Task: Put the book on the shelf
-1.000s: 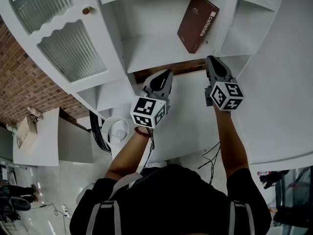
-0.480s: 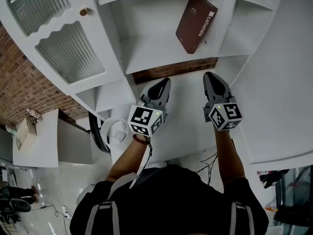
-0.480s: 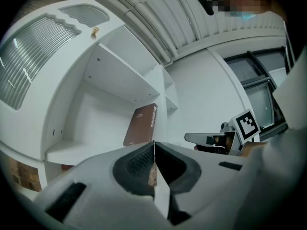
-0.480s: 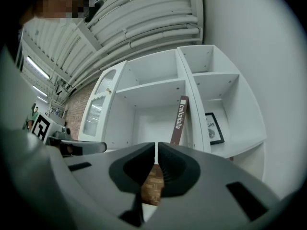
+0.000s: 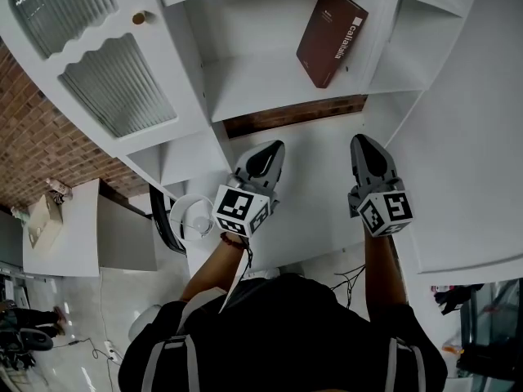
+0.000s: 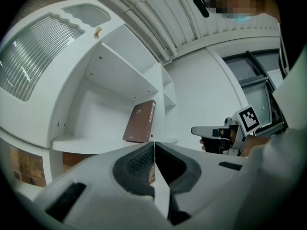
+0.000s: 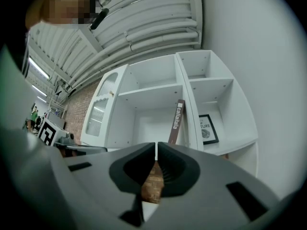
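A dark red book stands on the white shelf, leaning against the compartment's right wall; it also shows in the left gripper view as the book and in the right gripper view as the book. My left gripper hangs below the shelf, shut with nothing between its jaws. My right gripper is beside it on the right, also shut and empty. Both are well clear of the book.
A cabinet door with ribbed glass and a small knob hangs to the left of the open compartment. A framed picture stands in the narrow right compartment. A round white fan is below the left gripper.
Both grippers have drawn back from the shelf toward the person. The book has stayed leaning in the compartment.
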A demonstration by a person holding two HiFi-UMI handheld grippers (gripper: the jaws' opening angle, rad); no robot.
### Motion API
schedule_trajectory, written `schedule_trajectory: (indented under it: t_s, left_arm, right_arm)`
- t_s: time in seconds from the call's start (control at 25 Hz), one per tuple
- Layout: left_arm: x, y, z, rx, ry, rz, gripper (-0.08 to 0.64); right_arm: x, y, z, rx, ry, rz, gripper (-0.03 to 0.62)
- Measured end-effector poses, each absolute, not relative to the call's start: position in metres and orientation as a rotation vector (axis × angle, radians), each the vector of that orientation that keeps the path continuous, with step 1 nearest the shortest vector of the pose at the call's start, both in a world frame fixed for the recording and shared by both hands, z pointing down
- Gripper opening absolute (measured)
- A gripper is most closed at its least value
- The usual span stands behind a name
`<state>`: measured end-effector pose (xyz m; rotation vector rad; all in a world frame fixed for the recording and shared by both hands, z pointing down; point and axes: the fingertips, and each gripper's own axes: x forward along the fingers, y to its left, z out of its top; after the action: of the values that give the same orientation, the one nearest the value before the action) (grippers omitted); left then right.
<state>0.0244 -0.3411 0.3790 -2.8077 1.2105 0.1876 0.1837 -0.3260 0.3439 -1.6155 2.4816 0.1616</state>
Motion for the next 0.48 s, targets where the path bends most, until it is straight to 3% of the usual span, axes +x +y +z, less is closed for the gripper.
schedule_trajectory:
  t_s: [0.48]
  left_arm:
    - [0.026, -0.324, 0.395, -2.836, 1.186, 0.163, 0.020]
  right_arm:
    - [0.173, -0.298, 0.361, -1.595, 2.505, 0.171, 0.040]
